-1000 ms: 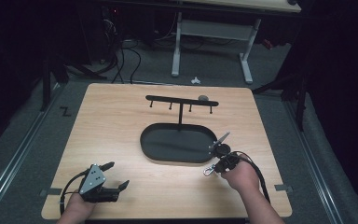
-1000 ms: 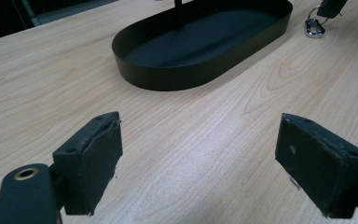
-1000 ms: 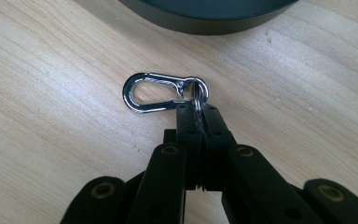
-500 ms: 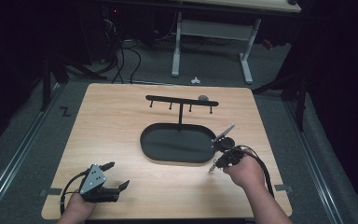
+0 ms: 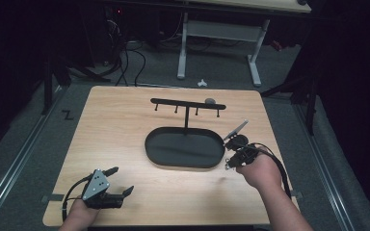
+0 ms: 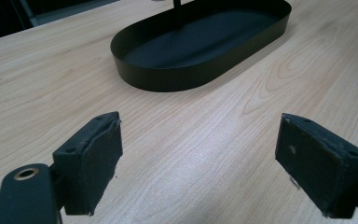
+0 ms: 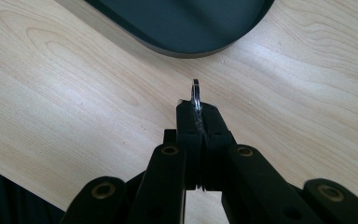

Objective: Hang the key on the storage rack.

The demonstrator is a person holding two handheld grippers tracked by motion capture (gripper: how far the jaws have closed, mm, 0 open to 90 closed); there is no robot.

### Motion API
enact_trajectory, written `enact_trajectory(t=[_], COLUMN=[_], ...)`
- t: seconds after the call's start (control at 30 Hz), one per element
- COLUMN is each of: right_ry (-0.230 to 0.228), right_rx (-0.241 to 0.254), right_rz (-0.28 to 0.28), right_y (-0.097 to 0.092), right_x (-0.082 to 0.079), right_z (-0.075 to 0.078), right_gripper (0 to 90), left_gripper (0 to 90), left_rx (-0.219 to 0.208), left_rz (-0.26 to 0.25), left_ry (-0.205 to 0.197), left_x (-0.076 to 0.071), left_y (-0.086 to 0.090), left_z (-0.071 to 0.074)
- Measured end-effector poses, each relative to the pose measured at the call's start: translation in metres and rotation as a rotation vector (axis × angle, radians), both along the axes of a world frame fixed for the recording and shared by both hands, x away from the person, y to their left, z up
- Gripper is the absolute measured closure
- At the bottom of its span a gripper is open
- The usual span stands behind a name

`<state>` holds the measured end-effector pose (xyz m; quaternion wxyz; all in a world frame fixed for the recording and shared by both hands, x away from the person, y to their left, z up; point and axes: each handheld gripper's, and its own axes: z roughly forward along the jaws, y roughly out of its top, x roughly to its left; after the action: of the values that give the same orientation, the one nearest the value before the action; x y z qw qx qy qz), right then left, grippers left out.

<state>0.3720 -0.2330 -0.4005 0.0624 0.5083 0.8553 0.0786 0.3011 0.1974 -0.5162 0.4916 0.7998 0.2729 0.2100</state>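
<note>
My right gripper [image 7: 196, 109] is shut on a thin metal ring [image 7: 196, 95], seen edge-on and sticking up past the pad tips. In the high view this right gripper [image 5: 228, 163] hangs above the wood table just off the right end of the black oval tray [image 5: 183, 166]. A black T-shaped stand [image 5: 188, 103] with several small hooks rises from the tray's far side. My left gripper [image 5: 120, 180] rests at the front left of the table, open and holding nothing. In its own view the left gripper [image 6: 198, 149] faces the tray [image 6: 168, 81] across bare wood.
The wooden table [image 5: 115, 130] has its front edge close under both hands. A small grey object [image 5: 210, 101] lies beyond the stand's bar. Past the table stand a white desk frame [image 5: 217, 33] and cables on the floor.
My right gripper has lifted off the table surface with the ring and shifted slightly toward the tray's right end. The left gripper has not moved.
</note>
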Motion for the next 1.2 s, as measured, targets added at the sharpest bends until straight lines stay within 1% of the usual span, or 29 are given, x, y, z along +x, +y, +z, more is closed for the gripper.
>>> enact_trajectory(t=[0.07,0.23,0.4,0.57,0.73,0.8,0.9,0.97,1.1,1.2], right_ry=[-0.006,-0.009,-0.018,-0.037,-0.056,-0.071,-0.074,-0.082,-0.089,-0.094], right_rx=[0.000,0.003,-0.009,-0.016,-0.021,-0.016,-0.012,-0.008,0.015,0.014], right_rz=[0.008,0.003,0.006,0.014,0.003,0.005,-0.005,-0.007,-0.013,-0.011], right_y=[-0.001,-0.001,-0.003,-0.003,-0.004,-0.004,-0.003,-0.003,-0.002,0.001], right_x=[0.001,0.001,0.003,0.007,0.012,0.015,0.018,0.022,0.030,0.036], right_z=[0.002,0.006,0.012,0.019,0.023,0.028,0.031,0.036,0.044,0.051], right_gripper=[88.5,88.5,88.5,88.5,88.5,88.6,88.6,88.5,88.5,88.5], left_gripper=[15.2,15.2,15.2,15.2,15.2,15.2,15.2,15.2,15.2,15.2], left_rx=[0.000,0.001,0.002,-0.003,-0.009,-0.009,-0.008,-0.009,-0.011,-0.010], left_rz=[0.000,0.001,0.002,0.001,0.008,0.009,0.008,0.012,0.017,0.020], left_ry=[0.000,-0.001,-0.002,-0.005,-0.007,-0.007,-0.005,-0.004,-0.005,-0.004], left_x=[0.000,0.000,-0.001,-0.003,-0.005,-0.005,-0.006,-0.007,-0.008,-0.009], left_y=[0.000,0.000,0.000,0.004,0.008,0.010,0.011,0.013,0.015,0.016], left_z=[0.000,0.000,0.000,0.001,0.001,0.001,0.001,0.001,0.001,0.001])
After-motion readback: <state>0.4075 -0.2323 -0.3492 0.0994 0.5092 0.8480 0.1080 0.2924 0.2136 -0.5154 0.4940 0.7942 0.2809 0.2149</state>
